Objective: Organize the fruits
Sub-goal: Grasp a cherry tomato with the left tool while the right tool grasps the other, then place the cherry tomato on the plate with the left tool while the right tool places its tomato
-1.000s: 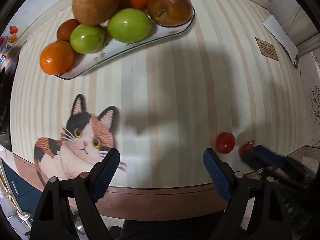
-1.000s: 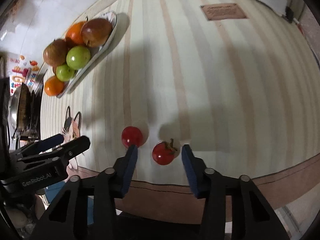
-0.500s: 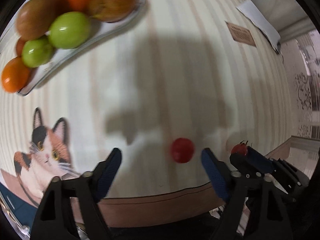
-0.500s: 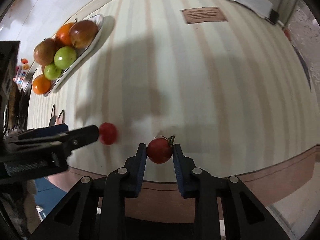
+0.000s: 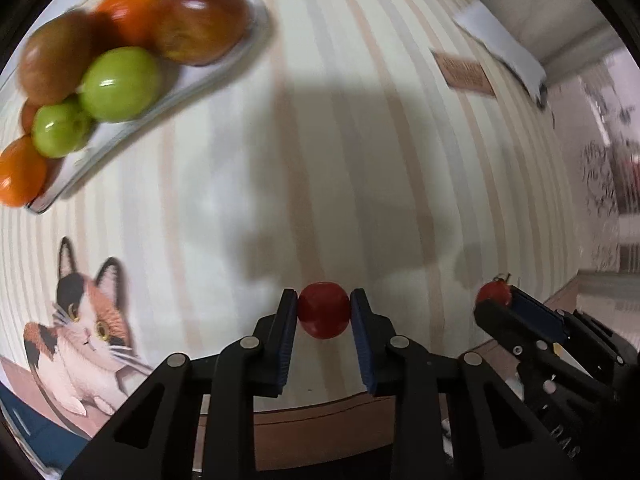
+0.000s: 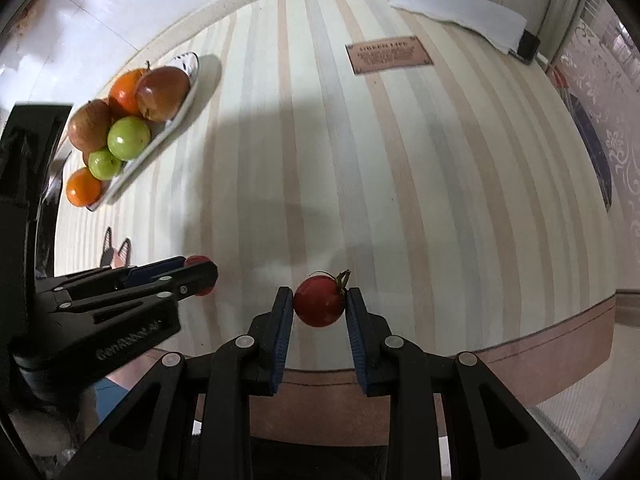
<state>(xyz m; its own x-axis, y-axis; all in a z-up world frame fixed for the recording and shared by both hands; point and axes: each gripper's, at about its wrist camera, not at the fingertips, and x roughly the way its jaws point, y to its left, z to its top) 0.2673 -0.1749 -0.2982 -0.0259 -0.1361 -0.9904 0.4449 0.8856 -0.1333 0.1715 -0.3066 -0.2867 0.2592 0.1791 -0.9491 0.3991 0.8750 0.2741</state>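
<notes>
**Two tomatoes gripped near the bench edge**

A stemless tomato (image 5: 324, 316) sits clamped in the left tongs (image 5: 324, 312); the stemmed tomato (image 6: 319, 306) is pinched by the right tongs (image 6: 319, 307). The fruit plate (image 6: 188, 92) lies well apart on the striped bench (image 6: 400, 184).

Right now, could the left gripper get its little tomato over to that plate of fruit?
Probably yes. The left gripper is shut on the stemless tomato, and only bare striped tablecloth lies between it and the fruit plate, though the plate looks crowded.
</notes>
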